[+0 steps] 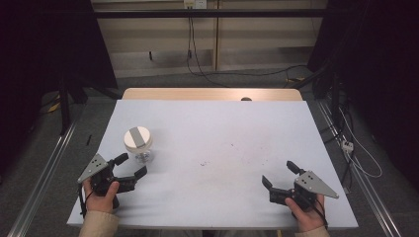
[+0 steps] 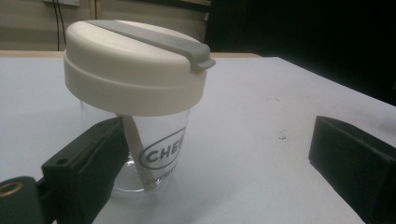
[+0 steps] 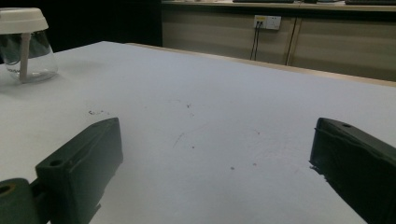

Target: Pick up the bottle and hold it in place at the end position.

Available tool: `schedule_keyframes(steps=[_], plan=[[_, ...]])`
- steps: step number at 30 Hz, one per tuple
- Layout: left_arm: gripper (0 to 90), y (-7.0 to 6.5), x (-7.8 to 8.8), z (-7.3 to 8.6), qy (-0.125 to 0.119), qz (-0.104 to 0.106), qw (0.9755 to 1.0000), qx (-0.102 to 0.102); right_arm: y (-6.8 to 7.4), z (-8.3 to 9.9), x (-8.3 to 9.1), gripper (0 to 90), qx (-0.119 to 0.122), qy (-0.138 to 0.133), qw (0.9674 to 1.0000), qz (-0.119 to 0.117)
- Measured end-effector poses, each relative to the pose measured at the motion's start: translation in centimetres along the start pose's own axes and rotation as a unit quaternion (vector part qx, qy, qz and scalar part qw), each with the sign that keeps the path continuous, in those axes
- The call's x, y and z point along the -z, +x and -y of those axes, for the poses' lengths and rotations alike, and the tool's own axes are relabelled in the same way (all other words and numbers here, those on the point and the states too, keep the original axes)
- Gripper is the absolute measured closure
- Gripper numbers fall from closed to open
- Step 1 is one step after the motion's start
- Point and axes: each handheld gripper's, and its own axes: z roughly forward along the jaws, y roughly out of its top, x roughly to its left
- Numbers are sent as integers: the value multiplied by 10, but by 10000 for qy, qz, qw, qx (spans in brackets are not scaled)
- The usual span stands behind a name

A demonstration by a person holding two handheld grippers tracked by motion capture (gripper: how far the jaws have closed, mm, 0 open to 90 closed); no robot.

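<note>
Resting near desk's left front corner, left gripper (image 1: 129,166) jaws spread beside clear plastic cup with cream lid (image 1: 138,143); right gripper (image 1: 278,174) likewise released. Risk: off-centre closing could tip cup.

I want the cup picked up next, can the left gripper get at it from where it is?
Probably yes: the left gripper has its jaws open just short of the lidded clear cup, with nothing between.

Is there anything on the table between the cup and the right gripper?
Nothing but bare white table with a few small dark specks. The high view shows it between the cup and the right gripper.
</note>
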Motion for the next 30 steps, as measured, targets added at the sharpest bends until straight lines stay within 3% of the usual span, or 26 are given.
schedule_keyframes(steps=[13,14,22,30], plan=[[40,4,-1,-1,-24,-87,10000,37,3,0,-1,21,33,-10,9999,-105],[40,5,-2,-2,16,-222,9997,44,3,0,-1,21,51,2,9999,-126],[42,10,-7,-5,125,-367,9992,-33,4,-1,-1,22,31,-22,9998,-171],[46,18,-17,-4,328,-476,9983,26,5,-2,-1,22,57,-32,9997,-216]])
